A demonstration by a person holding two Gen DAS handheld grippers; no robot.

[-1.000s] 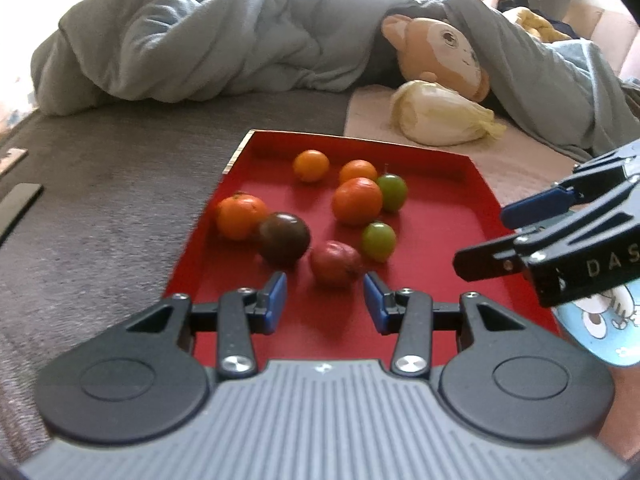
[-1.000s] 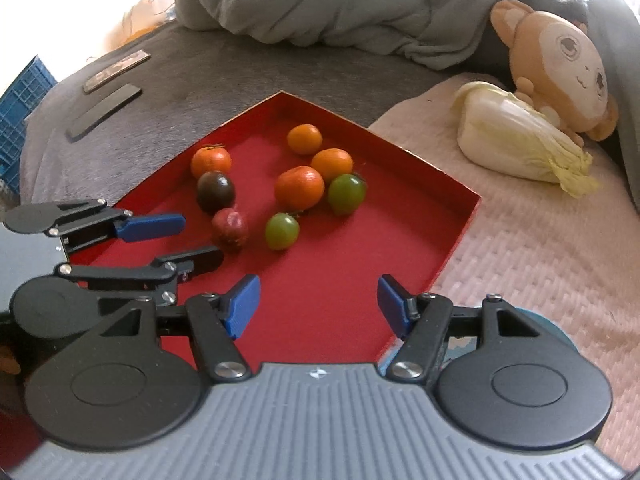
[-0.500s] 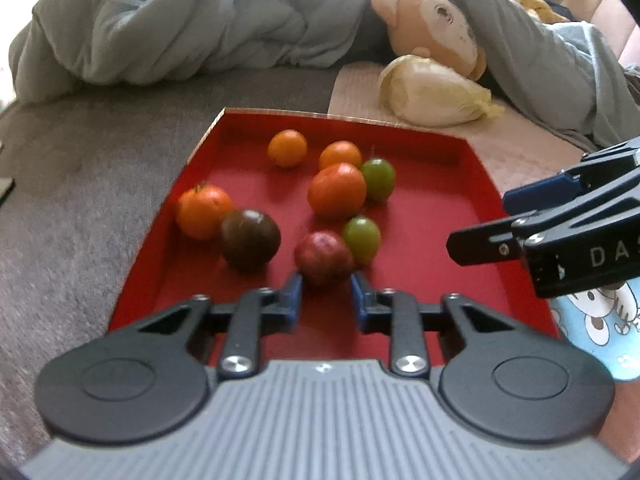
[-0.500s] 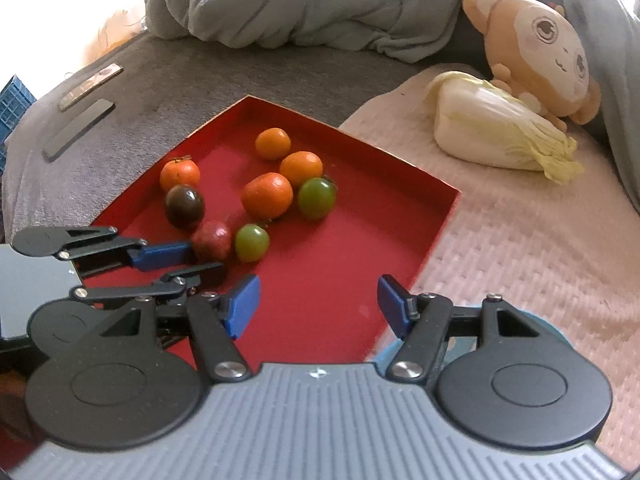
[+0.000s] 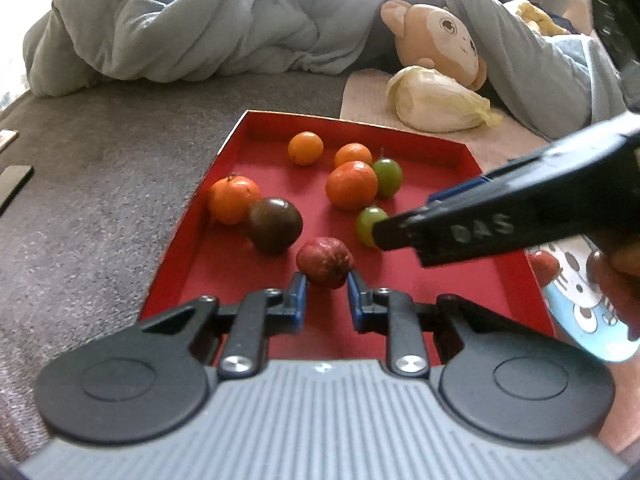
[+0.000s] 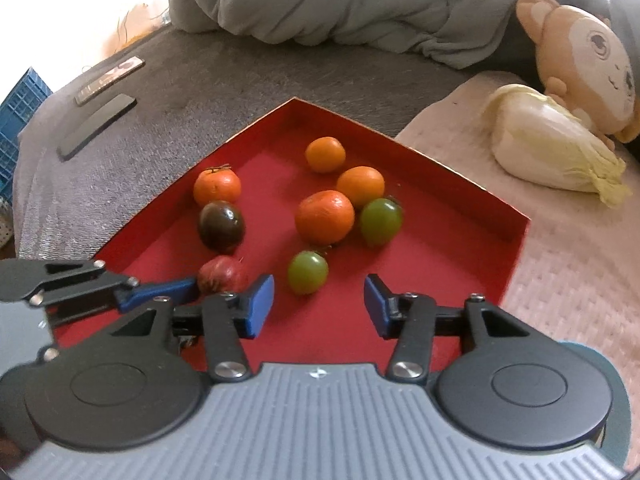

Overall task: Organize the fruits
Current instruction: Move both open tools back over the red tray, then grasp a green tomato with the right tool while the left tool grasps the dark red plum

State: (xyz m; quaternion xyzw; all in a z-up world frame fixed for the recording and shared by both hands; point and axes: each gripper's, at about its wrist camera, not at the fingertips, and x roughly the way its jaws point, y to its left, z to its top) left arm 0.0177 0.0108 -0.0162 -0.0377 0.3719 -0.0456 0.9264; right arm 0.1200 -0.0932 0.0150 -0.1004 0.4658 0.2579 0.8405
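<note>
A red tray [image 5: 256,120] [image 6: 516,232] lies on a grey bed cover and holds several small fruits. My left gripper [image 5: 326,286] is shut on a wrinkled dark-red fruit [image 5: 325,262] [image 6: 222,274] at the tray's near end, with both blue pads against its sides. My right gripper [image 6: 318,298] [image 5: 404,216] reaches in from the right. Its jaws are closing but stand apart, just short of a small green fruit [image 6: 308,272] [image 5: 370,222] that they do not touch. A dark brown tomato [image 5: 275,226] and several orange fruits lie farther back.
A grey quilt [image 5: 192,24], a monkey plush [image 5: 440,40] and a cabbage [image 5: 436,100] lie beyond the tray. A blue cartoon plate [image 5: 580,308] with a red fruit [image 5: 543,266] sits right of the tray. Two flat dark slabs [image 6: 96,126] and a blue crate [image 6: 20,108] are at the left.
The left gripper went forward and closed on the dark-red fruit. The right gripper moved in over the tray toward the green fruit, and its jaws narrowed.
</note>
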